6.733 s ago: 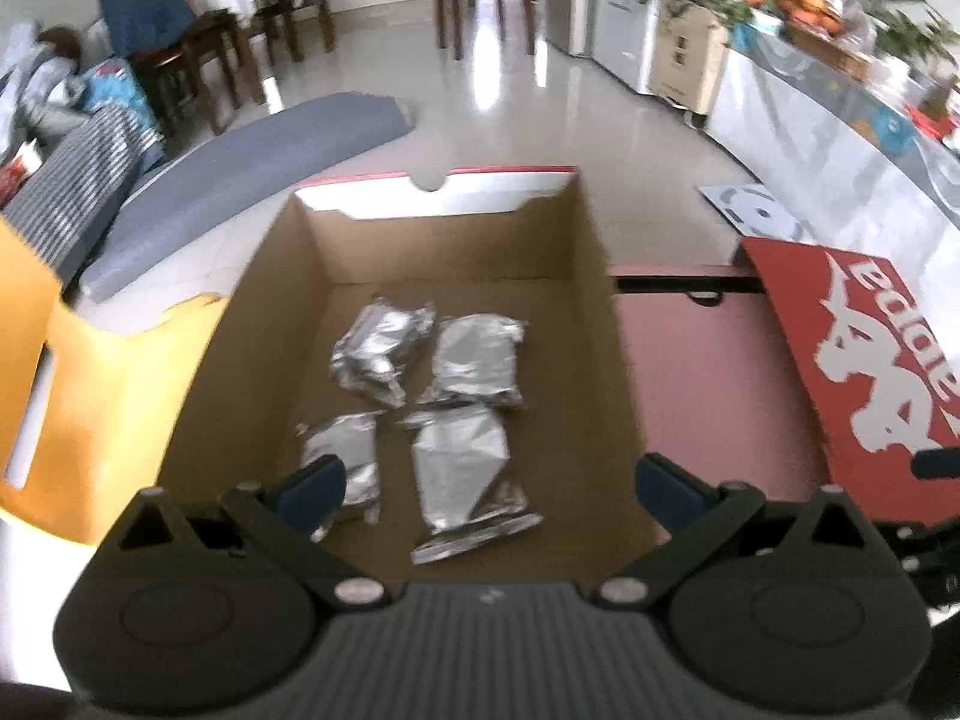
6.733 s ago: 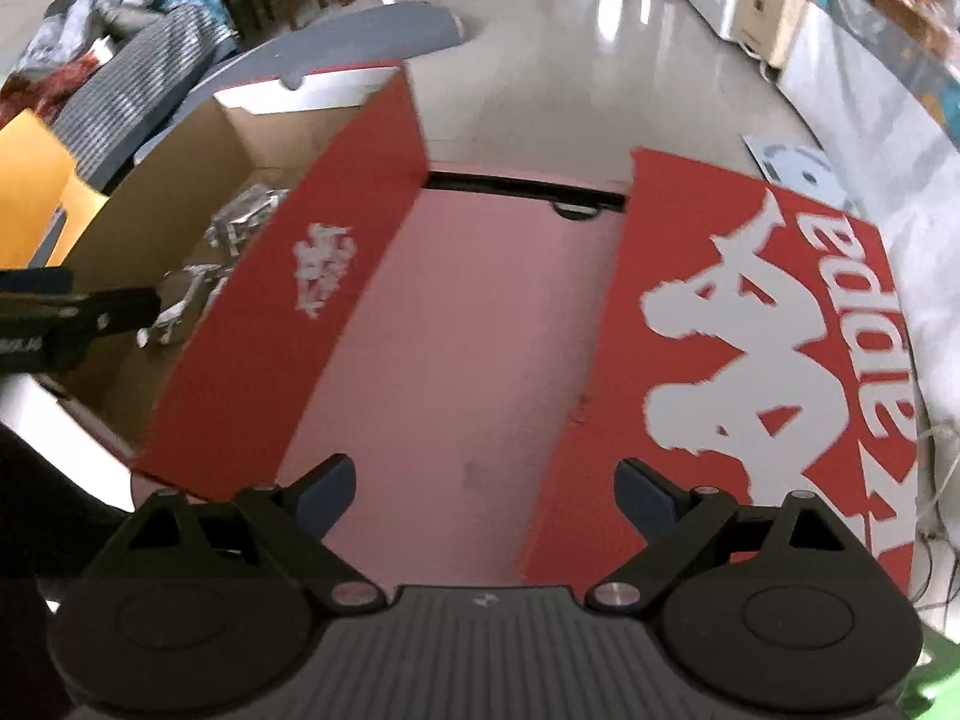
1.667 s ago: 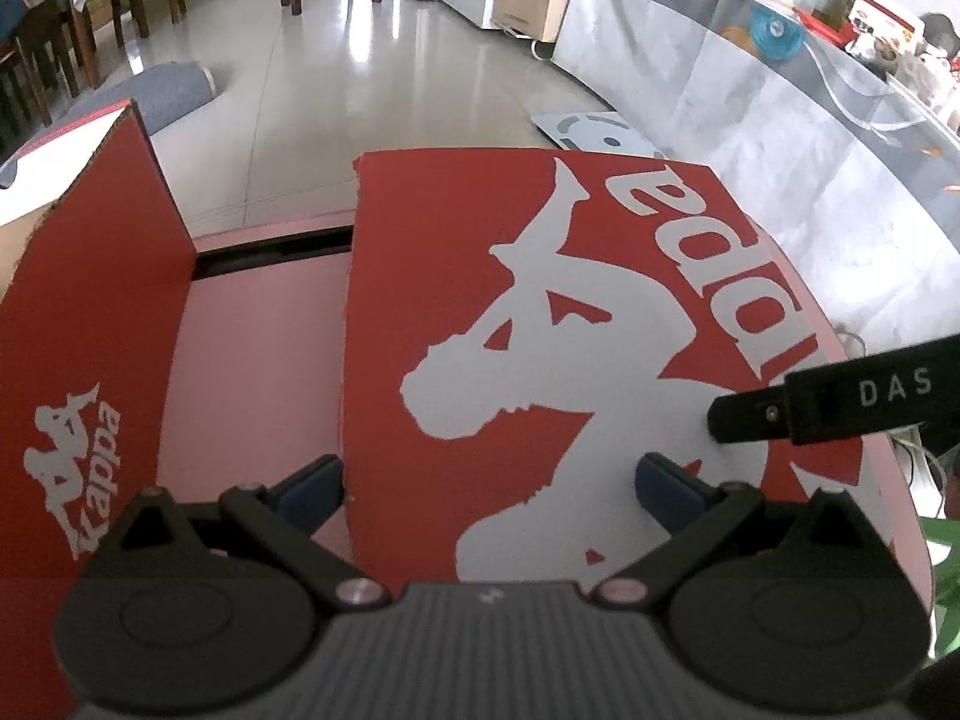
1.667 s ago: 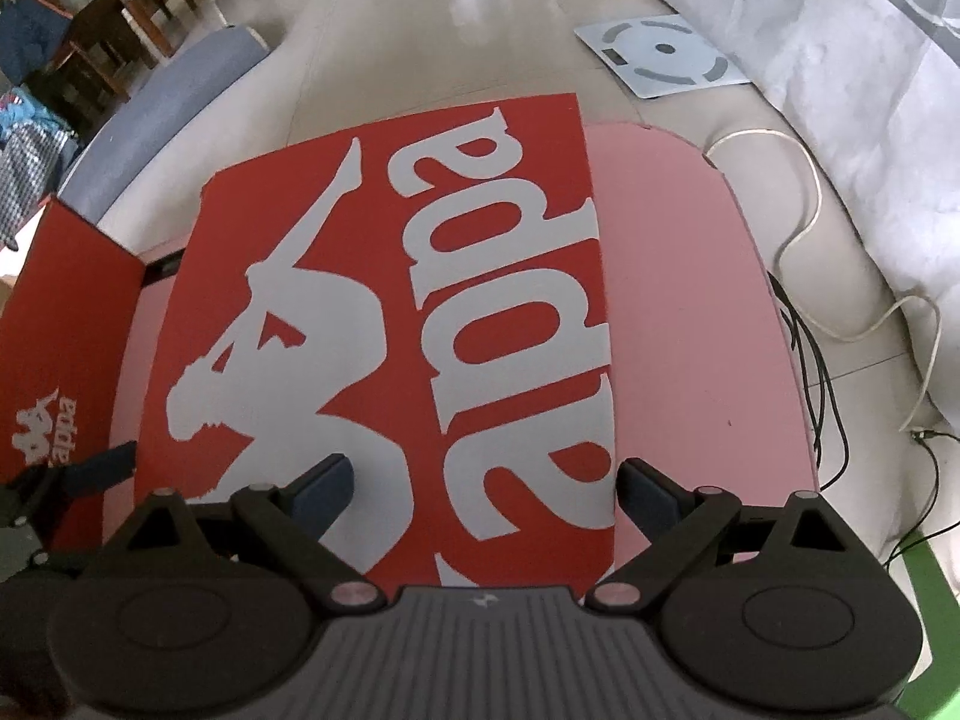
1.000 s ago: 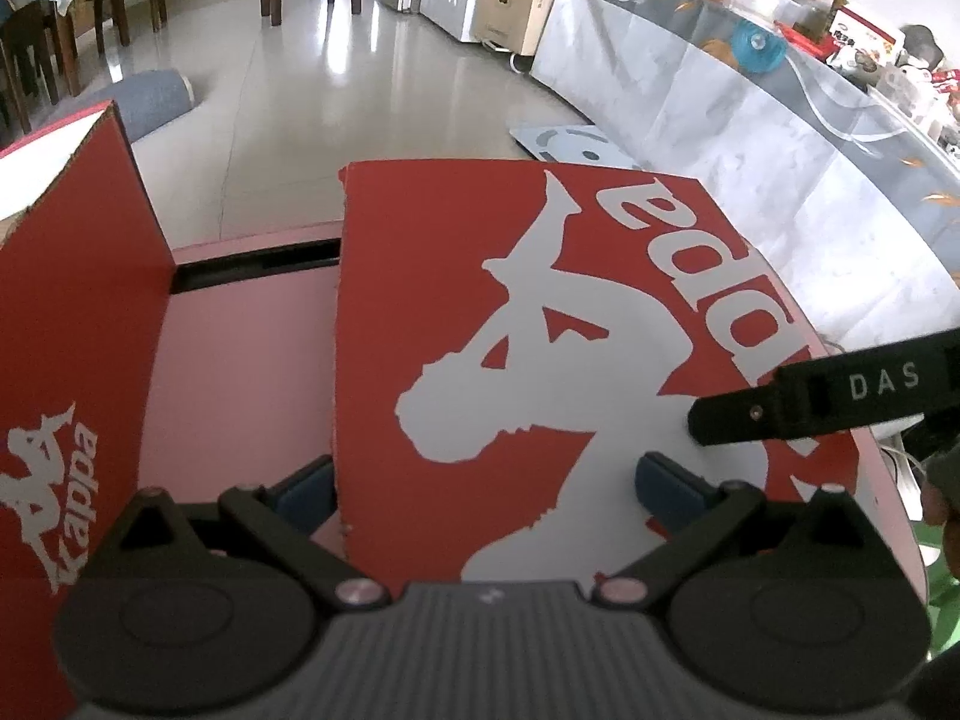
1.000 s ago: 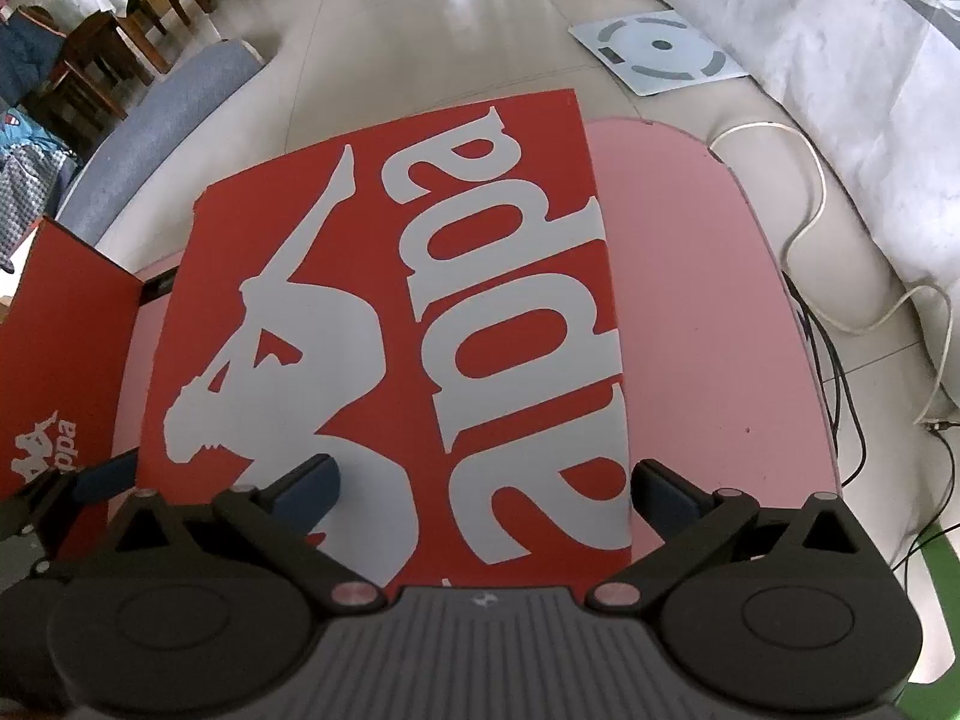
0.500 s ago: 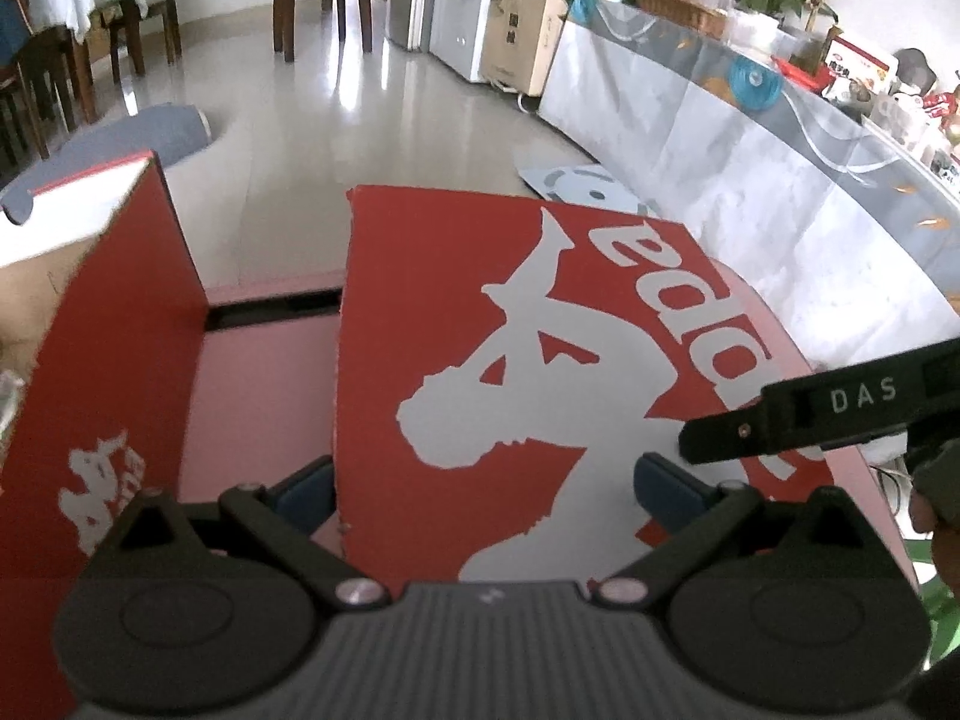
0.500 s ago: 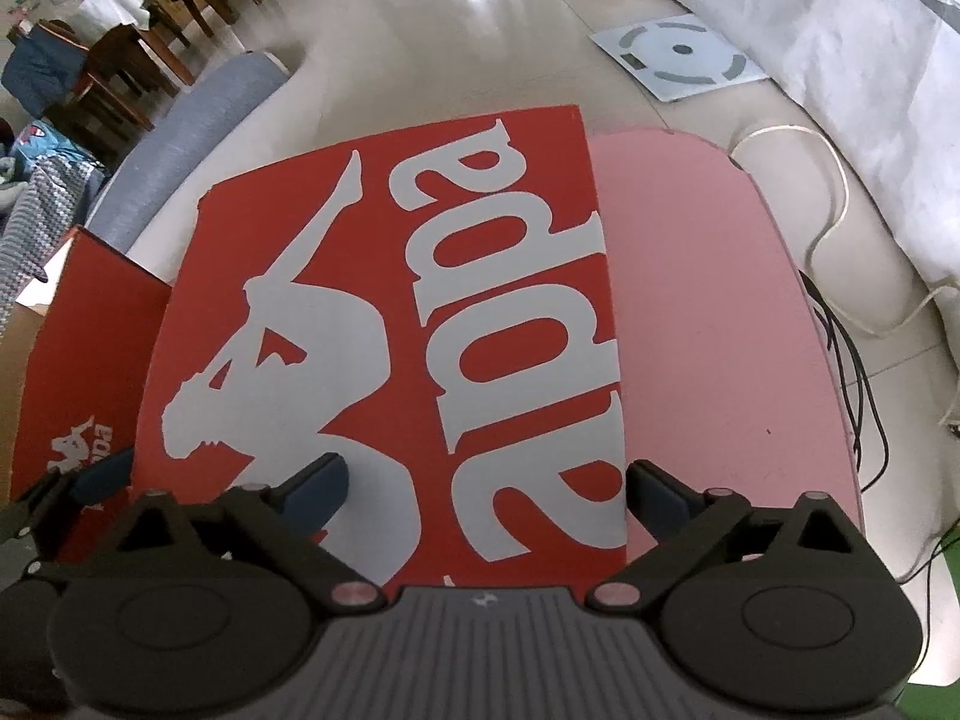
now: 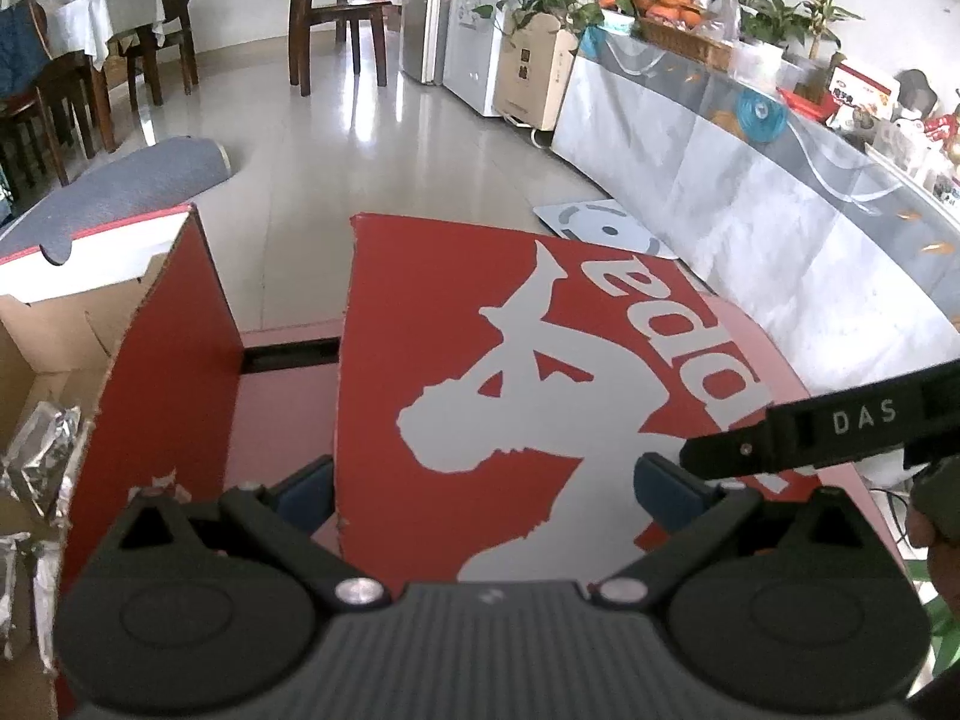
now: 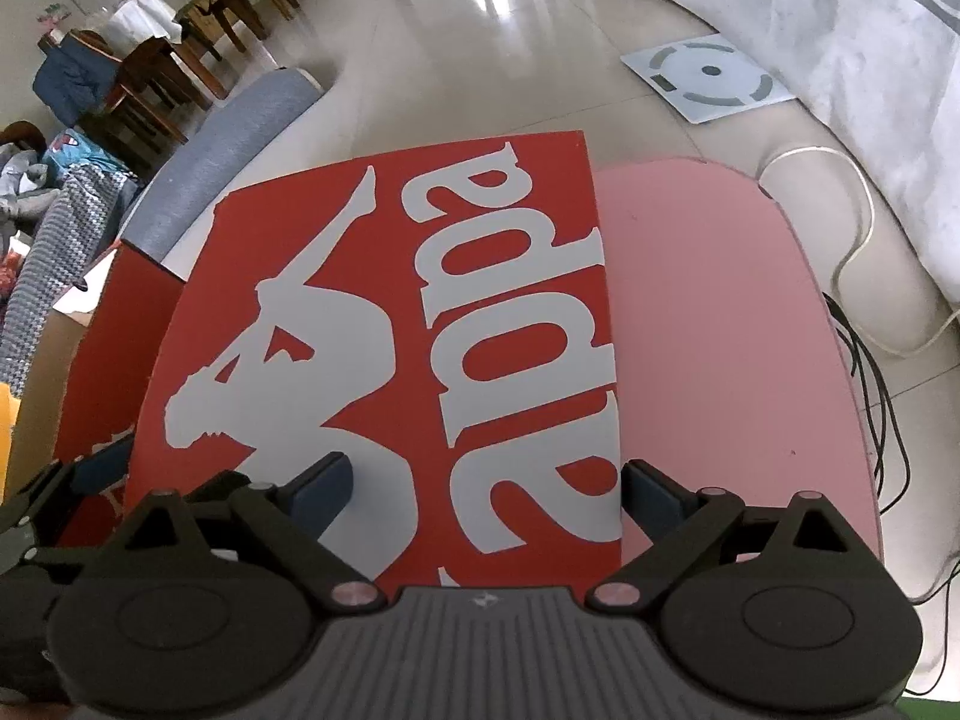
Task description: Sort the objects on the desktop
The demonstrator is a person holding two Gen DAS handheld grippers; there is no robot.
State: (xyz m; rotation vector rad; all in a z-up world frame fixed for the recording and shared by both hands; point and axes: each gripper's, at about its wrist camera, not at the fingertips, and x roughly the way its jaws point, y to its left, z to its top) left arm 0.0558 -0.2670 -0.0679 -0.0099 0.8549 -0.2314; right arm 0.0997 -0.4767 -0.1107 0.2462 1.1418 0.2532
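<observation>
The red lid (image 10: 384, 324) lies flat on the pink table (image 10: 720, 324), beside the open box (image 9: 162, 360) holding foil packets (image 9: 42, 462). Both grippers, left (image 9: 486, 486) and right (image 10: 486, 489), straddle its near edge; the right jaws are closing, the left gape wide.

Daylight fills my room, bright at the far end, where the floor (image 9: 384, 138) shows white glare. My views bow at the edges, corners black; little blur.
</observation>
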